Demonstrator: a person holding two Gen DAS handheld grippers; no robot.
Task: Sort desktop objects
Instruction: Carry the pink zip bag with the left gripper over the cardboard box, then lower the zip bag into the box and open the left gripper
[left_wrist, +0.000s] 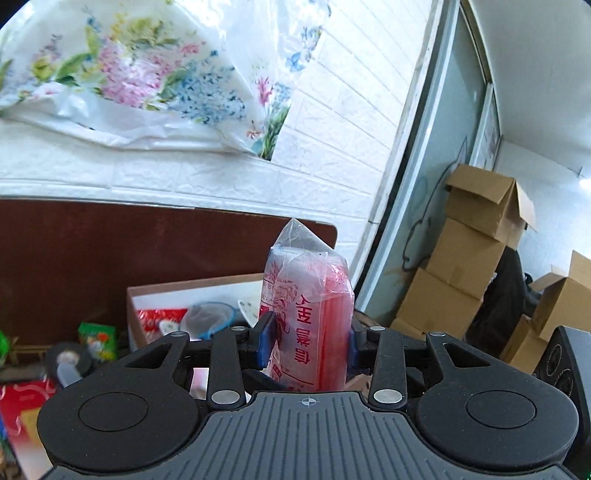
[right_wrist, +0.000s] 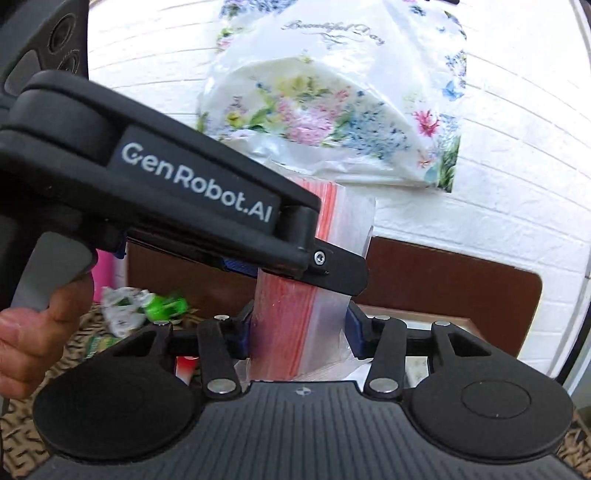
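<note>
- Left wrist view: the left gripper (left_wrist: 308, 341) is clamping the upright pack of red-printed bags (left_wrist: 306, 317), holding it above the open cardboard box (left_wrist: 192, 291), probably its destination.
- Right wrist view: the right gripper (right_wrist: 299, 330) is pinching the same pack lower down, steadying it for a handover.

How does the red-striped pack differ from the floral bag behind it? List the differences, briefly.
1. The pack is clear with red strips and red print; the floral bag is white with coloured flowers.
2. The pack stands upright, clamped by the left tool and right tool; the floral bag sits crumpled against the wall, untouched.
3. The pack is a slim, neat block; the floral bag bulges wide.
Both are plastic.
</note>
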